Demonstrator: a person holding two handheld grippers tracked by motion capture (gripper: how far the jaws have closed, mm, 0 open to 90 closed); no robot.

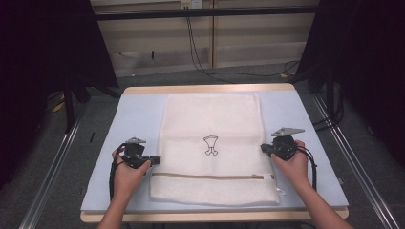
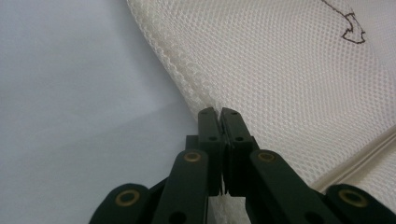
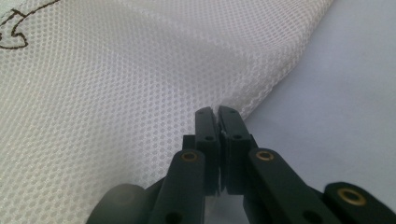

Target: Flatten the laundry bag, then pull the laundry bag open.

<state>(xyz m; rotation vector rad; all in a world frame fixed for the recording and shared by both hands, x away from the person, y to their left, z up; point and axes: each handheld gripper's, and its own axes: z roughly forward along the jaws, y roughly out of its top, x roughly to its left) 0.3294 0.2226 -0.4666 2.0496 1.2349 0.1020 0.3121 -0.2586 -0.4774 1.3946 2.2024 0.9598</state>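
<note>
High view: fixed overhead at the person's side, facing forward and down, far enough to take in the whole desk [image 1: 138, 112]. Left gripper view: rides the left hand-held gripper [image 2: 219, 112], low and very close, facing 1 o'clock. Right gripper view: likewise close, facing 11 o'clock. Shared by all: the mesh bag [image 1: 210, 119] and its drawn figure [image 1: 210, 145].

Grey floor [image 1: 71, 191], pale panelled wall [image 1: 248, 43] — black curtains [image 1: 43, 57] flanking.
</note>
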